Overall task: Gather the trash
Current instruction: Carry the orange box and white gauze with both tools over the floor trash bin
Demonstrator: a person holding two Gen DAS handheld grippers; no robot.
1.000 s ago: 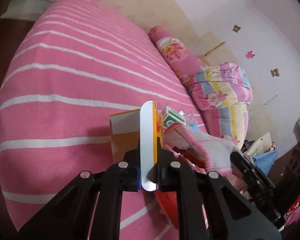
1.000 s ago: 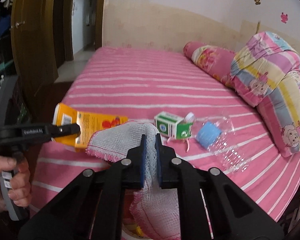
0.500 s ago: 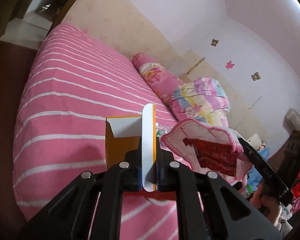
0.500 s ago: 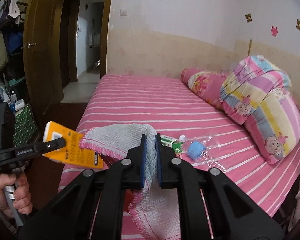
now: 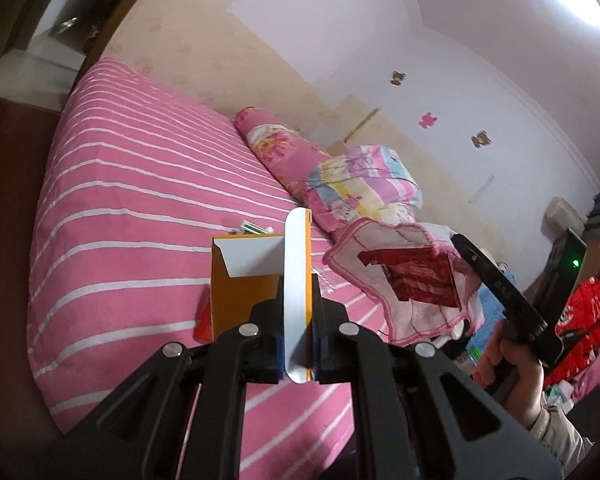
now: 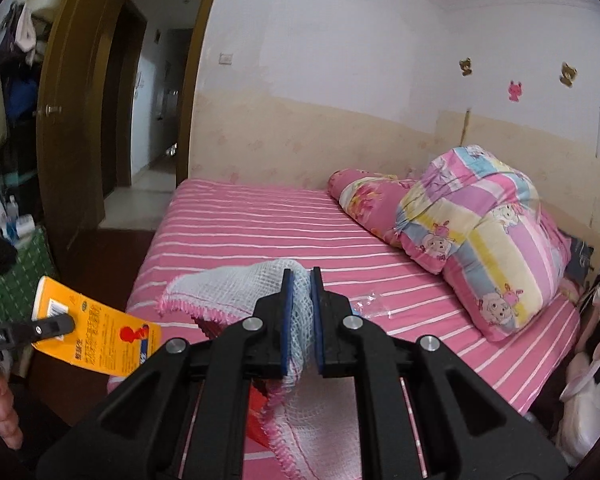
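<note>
My left gripper (image 5: 298,312) is shut on the white flap of an orange carton (image 5: 236,292), held up over the bed's near edge. In the right wrist view the same orange carton (image 6: 100,336) hangs at the left from the left gripper (image 6: 60,324). My right gripper (image 6: 301,292) is shut on a white gauze cloth (image 6: 228,284) with a pink hem. The cloth (image 5: 400,304) sags like a pouch around a red wrapper (image 5: 416,280). A clear plastic bottle (image 6: 370,304) and a green carton (image 5: 256,227) lie on the bed.
The pink striped bed (image 6: 240,232) fills the middle, with a bolster (image 6: 364,196) and a folded patchwork quilt (image 6: 484,232) at its right. An open wooden door (image 6: 72,128) stands at the left. Red and blue clutter (image 5: 580,312) sits beside the bed.
Both grippers have risen and drawn back from the bed, carrying the orange carton and the cloth. The green carton and bottle now look smaller and lie partly hidden behind them.
</note>
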